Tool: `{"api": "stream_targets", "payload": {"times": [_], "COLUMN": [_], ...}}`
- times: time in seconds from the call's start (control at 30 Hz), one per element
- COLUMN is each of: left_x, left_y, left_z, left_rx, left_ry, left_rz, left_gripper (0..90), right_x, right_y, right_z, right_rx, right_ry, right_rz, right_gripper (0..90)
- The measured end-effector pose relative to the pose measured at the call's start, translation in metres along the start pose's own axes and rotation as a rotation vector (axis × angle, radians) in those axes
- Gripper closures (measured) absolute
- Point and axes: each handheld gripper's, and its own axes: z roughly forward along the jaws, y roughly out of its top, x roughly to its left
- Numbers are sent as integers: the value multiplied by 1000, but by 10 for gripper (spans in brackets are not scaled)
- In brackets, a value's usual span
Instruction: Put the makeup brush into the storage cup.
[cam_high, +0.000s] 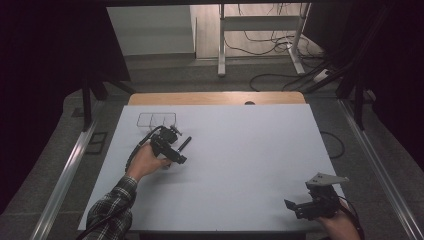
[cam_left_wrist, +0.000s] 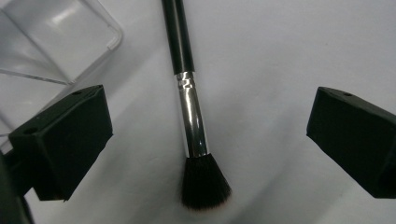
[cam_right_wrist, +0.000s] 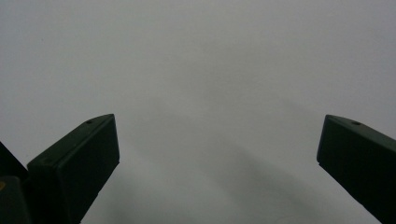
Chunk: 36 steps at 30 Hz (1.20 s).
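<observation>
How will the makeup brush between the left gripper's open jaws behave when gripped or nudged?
The makeup brush has a round handle, so it probably rolls if nudged. Its shiny metal collar looks slippery. The bristles likely squash; the handle seems stiff. The left gripper straddles it.

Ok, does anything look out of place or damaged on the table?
Nothing stands out. The makeup brush lies flat and intact on the white table beside the clear organizer, between the open jaws of the left hand-held gripper.
</observation>
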Motion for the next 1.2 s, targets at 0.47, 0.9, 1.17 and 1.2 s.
{"api": "stream_targets", "payload": {"times": [0.47, 0.9, 1.17, 1.2], "left_x": [-1, 0, 2, 1], "left_y": [-5, -10, -11, -11], "left_z": [10, 6, 6, 5], "left_rx": [37, 27, 18, 14], "left_ry": [11, 26, -12, -14], "left_rz": [-9, -21, -29, -27], "left_gripper": [269, 772, 773, 773], "right_x": [1, 2, 2, 2], "right_y": [0, 0, 0, 0], "right_z": [1, 2, 2, 2], "right_rx": [13, 19, 20, 21], "right_ry": [8, 9, 10, 11], "right_rz": [-10, -13, -11, -11], "right_gripper": [0, 0, 0, 0]}}
